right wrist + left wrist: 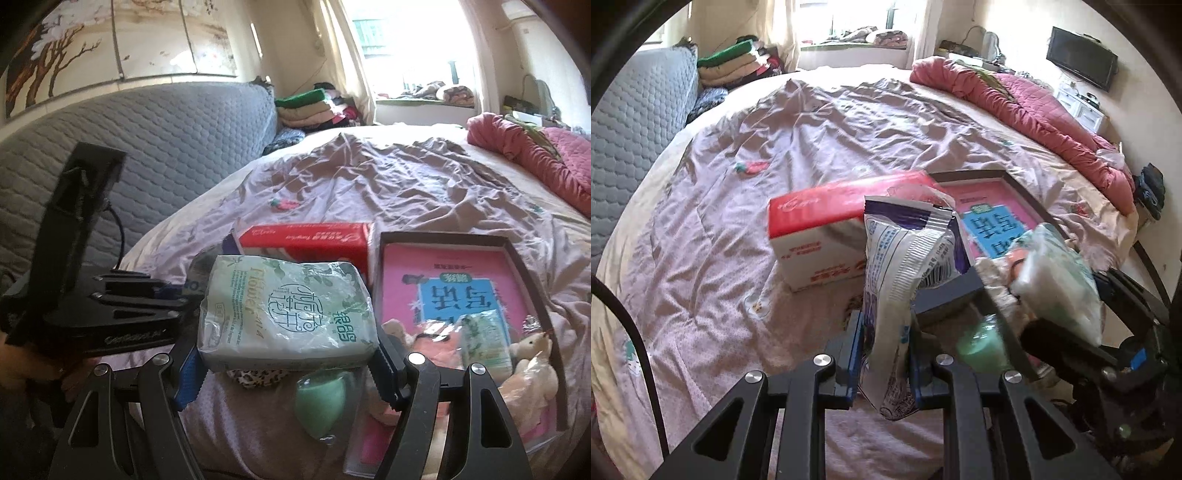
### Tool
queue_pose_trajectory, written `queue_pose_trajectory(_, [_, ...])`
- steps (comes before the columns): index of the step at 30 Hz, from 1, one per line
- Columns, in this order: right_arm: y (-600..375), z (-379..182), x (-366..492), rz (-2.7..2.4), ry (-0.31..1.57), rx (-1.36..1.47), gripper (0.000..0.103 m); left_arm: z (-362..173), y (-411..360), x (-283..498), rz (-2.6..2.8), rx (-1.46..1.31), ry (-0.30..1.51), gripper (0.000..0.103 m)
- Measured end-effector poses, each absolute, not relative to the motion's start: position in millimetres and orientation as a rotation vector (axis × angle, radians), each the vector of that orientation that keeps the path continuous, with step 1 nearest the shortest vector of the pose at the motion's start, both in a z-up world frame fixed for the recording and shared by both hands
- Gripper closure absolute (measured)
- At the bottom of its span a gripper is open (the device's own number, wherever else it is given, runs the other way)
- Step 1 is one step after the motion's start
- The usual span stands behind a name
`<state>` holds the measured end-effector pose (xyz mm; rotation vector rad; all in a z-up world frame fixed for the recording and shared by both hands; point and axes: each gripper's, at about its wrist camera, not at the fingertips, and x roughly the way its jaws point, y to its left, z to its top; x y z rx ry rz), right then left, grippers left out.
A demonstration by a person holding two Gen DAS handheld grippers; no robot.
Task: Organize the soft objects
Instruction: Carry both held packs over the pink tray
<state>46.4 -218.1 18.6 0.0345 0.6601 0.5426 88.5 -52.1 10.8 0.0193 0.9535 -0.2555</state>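
My left gripper (886, 350) is shut on a white and purple plastic packet (905, 266) and holds it upright above the bed. My right gripper (288, 365) is shut on a pale green tissue pack (288, 317), which also shows in the left wrist view (1060, 280), beside the tray. A dark-rimmed tray (517, 254) with a pink printed base holds a small green pack (487, 339) and plush toys (532, 354). A green egg-shaped sponge (321, 406) and a leopard-print cloth (255, 378) lie on the bed below the tissue pack.
A red and white tissue box (820, 225) lies on the wrinkled pink bedsheet (775, 147) left of the tray. A red quilt (1034, 110) is bunched at the far right. A grey quilted headboard (147, 140) and folded clothes (314, 107) stand at the left.
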Motion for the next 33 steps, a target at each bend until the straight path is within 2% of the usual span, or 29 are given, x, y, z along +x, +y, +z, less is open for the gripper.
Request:
queue_pose_trajectory(27, [-300.8,48.6,44.4,0.365,0.589,0.098,0.027,34.0,-135.1,68.6,-0.35,0.079,0.925,0.082])
queue_pose_trajectory(33, [-335.1,39.0,52.8,0.269,0.64,0.07,0.027,24.6,-162.3,76.2,-0.404,0.079,0.955,0.082])
